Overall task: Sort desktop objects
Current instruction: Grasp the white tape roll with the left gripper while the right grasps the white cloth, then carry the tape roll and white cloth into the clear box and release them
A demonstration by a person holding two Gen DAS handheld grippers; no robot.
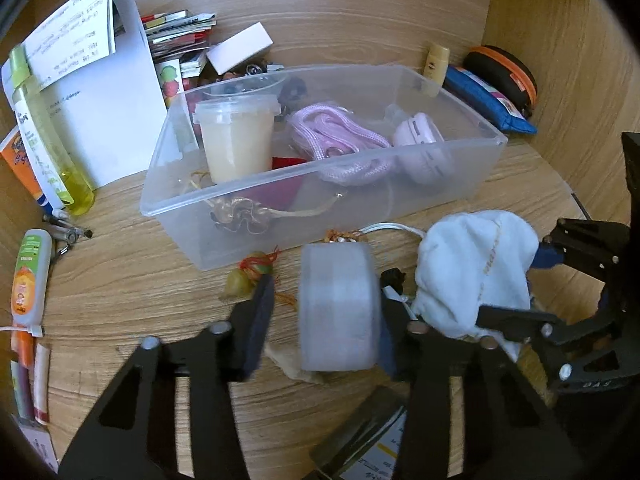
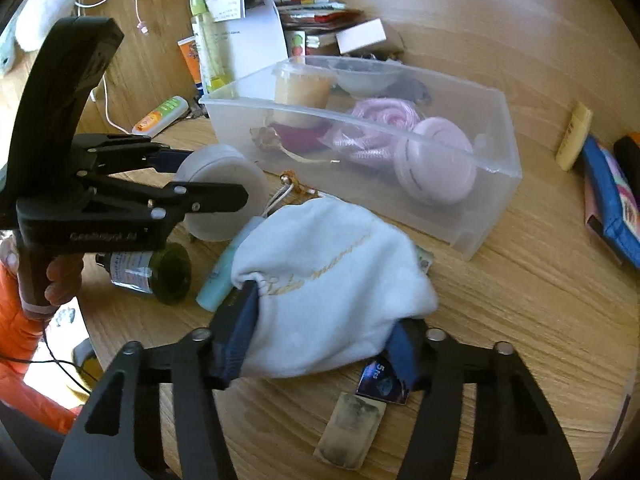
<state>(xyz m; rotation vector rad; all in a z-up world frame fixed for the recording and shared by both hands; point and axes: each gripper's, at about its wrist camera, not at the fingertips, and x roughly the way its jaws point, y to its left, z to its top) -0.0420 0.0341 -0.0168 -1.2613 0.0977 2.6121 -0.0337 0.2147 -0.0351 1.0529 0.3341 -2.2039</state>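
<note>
Wooden desktop (image 1: 400, 20) clutter surrounds the clear bin (image 1: 320, 208) at centre frame, while the left gripper (image 1: 326, 308) clamps a round white case (image 1: 340, 308) and the right gripper (image 2: 324, 336) grasps a white pouch (image 2: 328, 280) below it, each likely needing lifting into the bin.

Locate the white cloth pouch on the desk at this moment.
In the right wrist view the white cloth pouch sits between the right gripper's fingers, just in front of the clear plastic bin.

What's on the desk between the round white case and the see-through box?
Bare wood mostly, plus a small beaded charm with its white string, seen in the right wrist view between the round case and the box.
</note>
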